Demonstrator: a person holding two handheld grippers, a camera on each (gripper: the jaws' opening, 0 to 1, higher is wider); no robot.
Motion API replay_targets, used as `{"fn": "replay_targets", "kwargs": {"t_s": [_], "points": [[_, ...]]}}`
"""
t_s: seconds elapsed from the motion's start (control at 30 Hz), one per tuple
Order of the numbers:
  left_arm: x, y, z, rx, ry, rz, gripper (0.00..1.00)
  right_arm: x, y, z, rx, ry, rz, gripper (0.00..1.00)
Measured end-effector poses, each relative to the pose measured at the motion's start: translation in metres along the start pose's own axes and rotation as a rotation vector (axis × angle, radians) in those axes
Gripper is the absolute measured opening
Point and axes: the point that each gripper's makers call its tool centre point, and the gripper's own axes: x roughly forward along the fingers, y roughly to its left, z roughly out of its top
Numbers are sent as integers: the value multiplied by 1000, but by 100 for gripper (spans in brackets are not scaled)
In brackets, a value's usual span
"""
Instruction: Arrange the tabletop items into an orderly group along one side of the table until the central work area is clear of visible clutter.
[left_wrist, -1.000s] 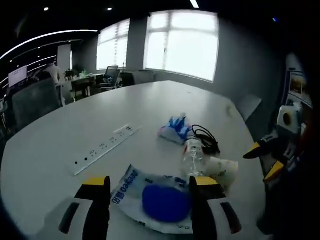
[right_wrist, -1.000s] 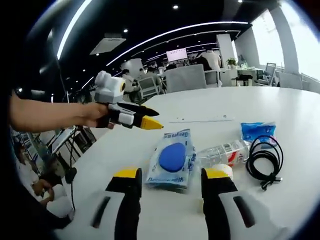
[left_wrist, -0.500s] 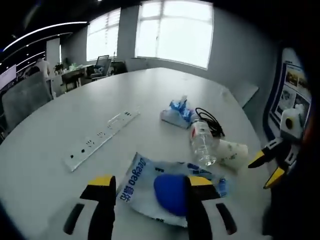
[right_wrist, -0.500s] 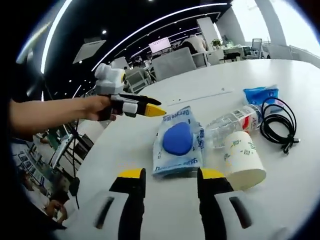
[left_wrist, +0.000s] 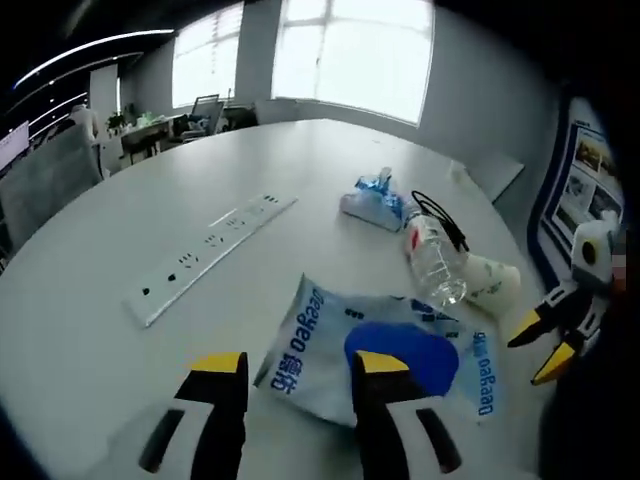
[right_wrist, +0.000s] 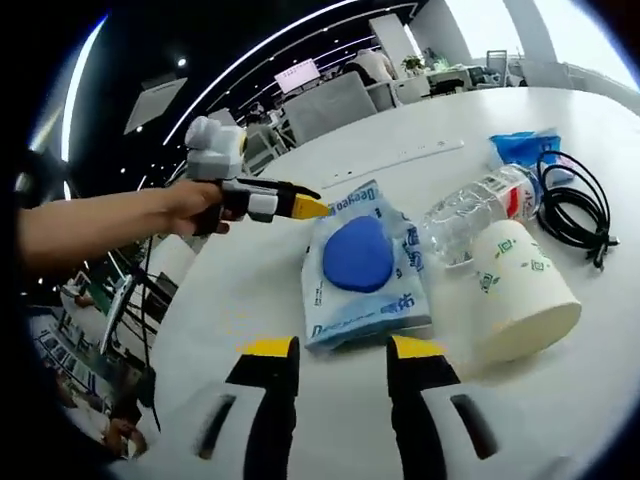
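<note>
Tissue pack (right_wrist: 365, 270) sits just ahead of both grippers' narrow, empty jaws — bottle (right_wrist: 470, 215), cup (right_wrist: 520, 290), cable (right_wrist: 580, 205) beyond, nothing grouped yet.

Paper cup (left_wrist: 492, 280) half behind bottle (left_wrist: 435, 262)

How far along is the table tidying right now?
Barely begun. The tissue pack, plastic bottle, paper cup, black cable and blue packet lie loosely clustered; the power strip lies apart. Both grippers, left and right, are open near the tissue pack, holding nothing.
</note>
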Motion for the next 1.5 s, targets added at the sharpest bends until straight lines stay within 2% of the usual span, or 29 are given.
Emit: {"fn": "replay_targets", "kwargs": {"t_s": [0.3,0.43,0.67,1.03,1.17,1.2,1.5], "points": [[13,11,-4,0,4,-15,37,19,4,-3,90,27,-5,30],[19,10,-17,36,41,-40,32,25,5,-10,125,51,-12,29],[24,9,-15,31,6,-86,25,36,3,-13,162,69,-22,22],[23,17,-17,68,-29,-102,11,43,6,-15,102,73,-24,7],[20,14,-16,88,-34,-110,3,44,7,-14,76,72,-25,5],[19,13,-18,112,-27,-108,2,44,7,-14,72,73,-26,4],[8,1,-16,145,-16,-125,0,41,7,-13,22,74,-34,0]]}}
